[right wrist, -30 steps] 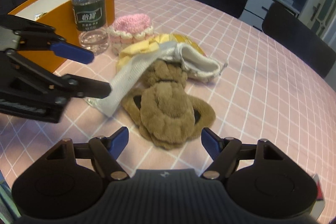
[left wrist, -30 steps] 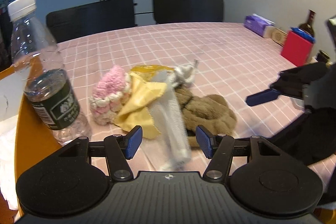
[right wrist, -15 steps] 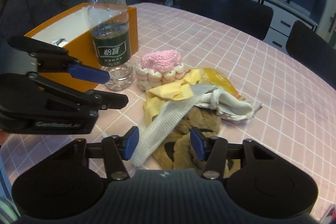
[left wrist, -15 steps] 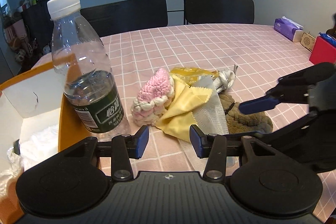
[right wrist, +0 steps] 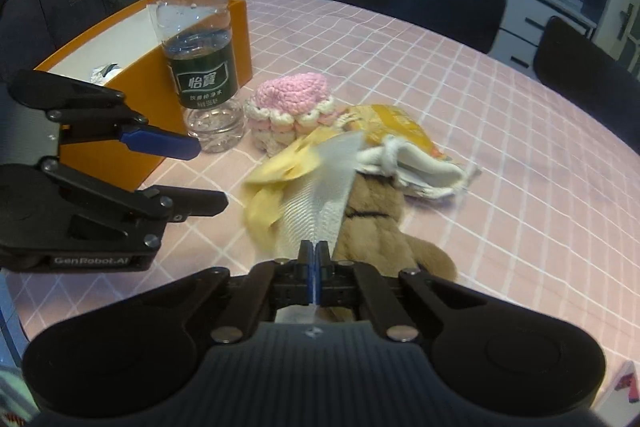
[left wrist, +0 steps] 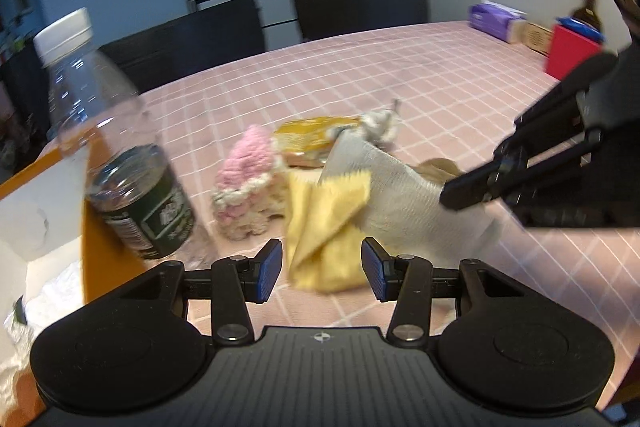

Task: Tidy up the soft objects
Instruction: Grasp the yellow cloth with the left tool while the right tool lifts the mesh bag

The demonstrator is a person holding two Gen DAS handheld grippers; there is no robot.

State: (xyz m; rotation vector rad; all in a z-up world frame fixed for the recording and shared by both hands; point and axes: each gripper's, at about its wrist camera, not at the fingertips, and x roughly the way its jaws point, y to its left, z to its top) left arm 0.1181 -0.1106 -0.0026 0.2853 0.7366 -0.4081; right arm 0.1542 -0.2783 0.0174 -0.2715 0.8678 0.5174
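Observation:
My right gripper point(right wrist: 315, 269) is shut on the near end of a white mesh cloth point(right wrist: 320, 195), lifted over the pile; it also shows from the left wrist view point(left wrist: 404, 203), pinched by the right gripper point(left wrist: 460, 195). A yellow cloth point(left wrist: 324, 227) hangs against it, just ahead of my open, empty left gripper point(left wrist: 322, 269). A pink crocheted cake point(right wrist: 290, 111), a brown plush toy point(right wrist: 380, 223), a white drawstring pouch point(right wrist: 420, 163) and a yellow packet point(right wrist: 396, 125) lie together on the pink checked tablecloth point(right wrist: 500, 147).
A water bottle point(right wrist: 198, 47) stands beside an orange box point(right wrist: 100, 67) at the left. Black chairs point(left wrist: 360, 7) line the far side. A tissue pack point(left wrist: 496, 21), a red box point(left wrist: 572, 51) and a dark bottle point(left wrist: 588, 7) stand at the far right.
My right gripper has closed on the white mesh cloth and lifted its end. My left gripper has opened wider and shifted toward the yellow cloth.

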